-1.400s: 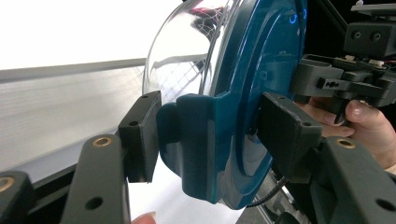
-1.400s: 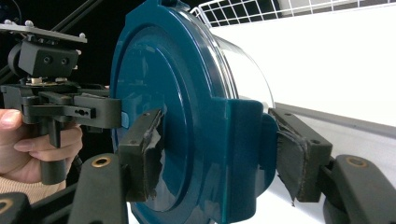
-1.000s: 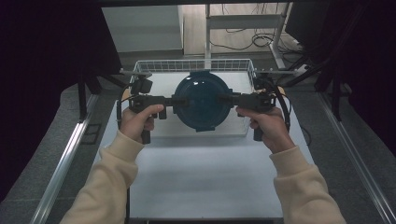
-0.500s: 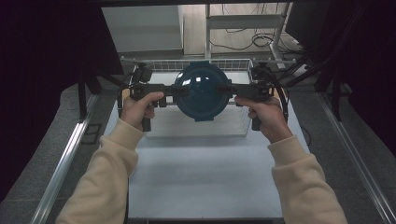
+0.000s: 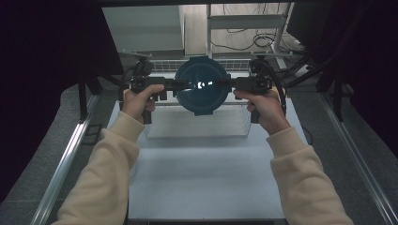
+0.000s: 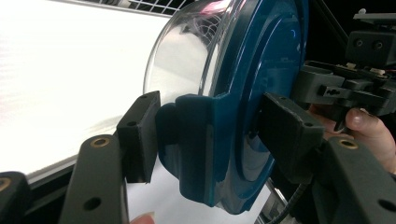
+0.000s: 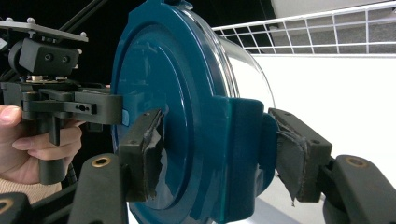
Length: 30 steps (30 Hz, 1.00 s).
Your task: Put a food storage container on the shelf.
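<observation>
Both claws clench a lidded bowl (image 5: 202, 91), the left claw (image 6: 205, 135) and right claw (image 7: 215, 154) gripping opposite lid clips, holding it above a clear bin (image 5: 197, 125) on the surface (image 5: 202, 178). Uneven pull could pop a clip and drop it.

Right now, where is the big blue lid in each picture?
High view: the blue lid sits top middle, between the left gripper and right gripper, above the clear bin.
Left gripper view: it fills the middle and right, clamped at its edge tab.
Right gripper view: it fills the left and middle, clamped likewise.
Shared landmark: the white wire rack behind it.
</observation>
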Motion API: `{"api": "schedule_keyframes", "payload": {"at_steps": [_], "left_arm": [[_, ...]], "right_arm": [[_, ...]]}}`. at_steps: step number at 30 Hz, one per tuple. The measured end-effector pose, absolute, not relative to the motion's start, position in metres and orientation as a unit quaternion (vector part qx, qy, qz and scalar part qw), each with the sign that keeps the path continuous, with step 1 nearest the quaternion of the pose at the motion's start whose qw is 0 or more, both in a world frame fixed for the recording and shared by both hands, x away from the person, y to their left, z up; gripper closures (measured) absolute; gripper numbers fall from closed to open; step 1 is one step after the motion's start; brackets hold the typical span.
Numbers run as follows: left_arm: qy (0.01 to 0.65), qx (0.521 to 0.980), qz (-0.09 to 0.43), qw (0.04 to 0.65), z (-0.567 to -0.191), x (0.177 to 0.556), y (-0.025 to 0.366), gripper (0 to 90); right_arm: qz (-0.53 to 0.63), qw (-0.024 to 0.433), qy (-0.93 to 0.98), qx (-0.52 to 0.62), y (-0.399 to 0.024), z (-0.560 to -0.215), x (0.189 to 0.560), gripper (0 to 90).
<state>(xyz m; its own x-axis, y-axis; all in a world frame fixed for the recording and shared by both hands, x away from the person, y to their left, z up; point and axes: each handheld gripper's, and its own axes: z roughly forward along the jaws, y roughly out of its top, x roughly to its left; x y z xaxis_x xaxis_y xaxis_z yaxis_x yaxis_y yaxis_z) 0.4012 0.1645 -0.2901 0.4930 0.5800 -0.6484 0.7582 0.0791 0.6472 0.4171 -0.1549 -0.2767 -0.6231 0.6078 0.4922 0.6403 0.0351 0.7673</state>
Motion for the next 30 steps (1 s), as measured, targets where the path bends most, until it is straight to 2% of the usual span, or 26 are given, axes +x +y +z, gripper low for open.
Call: {"api": "schedule_keyframes", "payload": {"at_steps": [21,27,30], "left_arm": [[0.516,0.664,-0.106,0.531,-0.298,0.439,0.174,40.4],[0.527,0.666,-0.106,0.517,-0.306,0.447,0.176,40.4],[0.540,0.651,-0.116,0.521,-0.311,0.453,0.177,40.4]], "right_arm": [[-0.525,0.038,-0.716,-0.458,-0.145,-0.280,0.456,38.4],[-0.519,0.060,-0.715,-0.465,-0.143,-0.292,0.468,38.4],[-0.516,0.069,-0.707,-0.479,-0.142,-0.298,0.476,38.0]]}}
